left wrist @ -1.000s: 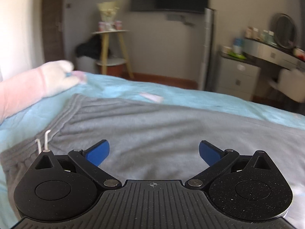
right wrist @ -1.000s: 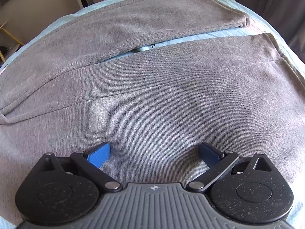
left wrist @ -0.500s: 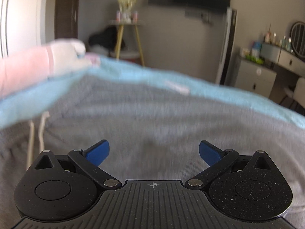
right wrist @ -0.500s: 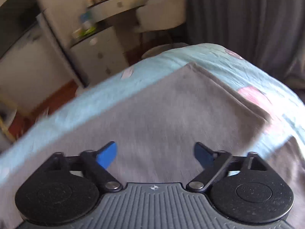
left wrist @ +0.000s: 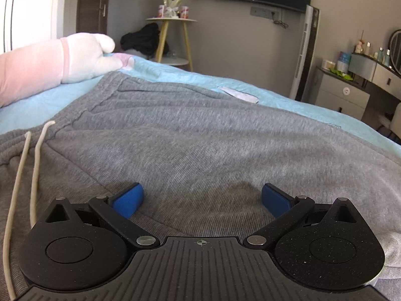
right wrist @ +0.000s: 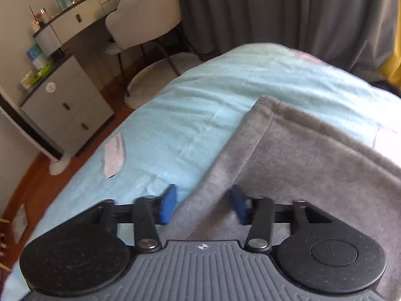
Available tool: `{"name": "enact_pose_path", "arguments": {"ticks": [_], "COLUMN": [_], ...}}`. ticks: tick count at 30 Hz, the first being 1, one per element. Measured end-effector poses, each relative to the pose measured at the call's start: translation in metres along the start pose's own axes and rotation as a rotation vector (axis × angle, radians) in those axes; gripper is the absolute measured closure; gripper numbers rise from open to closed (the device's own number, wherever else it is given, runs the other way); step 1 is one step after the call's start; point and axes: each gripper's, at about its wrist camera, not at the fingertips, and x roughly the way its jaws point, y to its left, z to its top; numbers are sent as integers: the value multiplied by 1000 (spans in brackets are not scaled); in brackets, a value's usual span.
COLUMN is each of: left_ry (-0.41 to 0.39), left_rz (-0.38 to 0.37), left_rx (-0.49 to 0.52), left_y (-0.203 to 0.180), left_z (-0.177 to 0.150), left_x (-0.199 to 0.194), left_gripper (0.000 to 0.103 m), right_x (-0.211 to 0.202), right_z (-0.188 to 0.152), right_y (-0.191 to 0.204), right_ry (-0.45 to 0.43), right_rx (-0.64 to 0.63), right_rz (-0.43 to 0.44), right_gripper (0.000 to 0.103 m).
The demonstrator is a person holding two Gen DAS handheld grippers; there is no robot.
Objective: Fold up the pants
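Grey sweatpants (left wrist: 200,135) lie flat on a light blue bed cover (left wrist: 288,100). In the left wrist view the waistband with two white drawstrings (left wrist: 35,155) is at the left. My left gripper (left wrist: 200,198) is open and empty, low over the seat of the pants. In the right wrist view a leg of the pants (right wrist: 288,155) runs away to its hem at the upper right. My right gripper (right wrist: 203,205) is half closed with the leg's long edge between its blue pads (right wrist: 168,204); the pads do not touch the cloth.
A pink and white plush toy (left wrist: 50,60) lies at the bed's far left. A small white cloth patch (right wrist: 114,154) lies on the cover. A drawer unit (right wrist: 65,105), a chair (right wrist: 150,30) and dark curtains (right wrist: 275,7) stand beyond the bed.
The right gripper swung from above the middle of the pants to the edge of a leg, and its jaws narrowed. The left gripper shifted along the waistband end and stayed open.
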Motion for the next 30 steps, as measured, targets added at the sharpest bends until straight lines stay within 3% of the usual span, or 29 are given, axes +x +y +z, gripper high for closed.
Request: {"name": "enact_pose_path", "arguments": {"ticks": [3, 9, 13, 16, 18, 20, 21, 24, 26, 30], "left_ry": [3, 9, 17, 22, 26, 30, 32, 69, 97, 139], "left_rz": [-5, -28, -67, -97, -135, -173, -191, -248, -294, -380], "left_rx": [-6, -22, -46, -70, -93, -122, -137, -177, -208, -276], "left_y": [1, 5, 13, 17, 21, 25, 27, 31, 33, 40], "left_z": [0, 1, 4, 6, 7, 9, 10, 16, 22, 44], "left_x": [0, -2, -6, -11, -16, -20, -21, -23, -24, -21], "left_gripper": [0, 0, 0, 0, 0, 0, 0, 0, 0, 0], "right_x": [-10, -107, -194, -226, -223, -200, -192, -187, -181, -166], "right_z": [-1, -29, -92, -151, -177, -193, -195, -191, -186, -189], "right_y": [-17, -84, -173, -227, -250, -274, -285, -305, -305, -311], "right_ry": [-11, -154, -259, -252, -205, -85, -43, -32, -27, -6], "right_rx": [25, 37, 120, 166, 140, 175, 229, 399, 410, 479], "right_rz": [64, 228, 310, 270, 217, 192, 205, 319, 371, 435], "right_gripper": [100, 100, 101, 101, 101, 100, 100, 96, 82, 82]}}
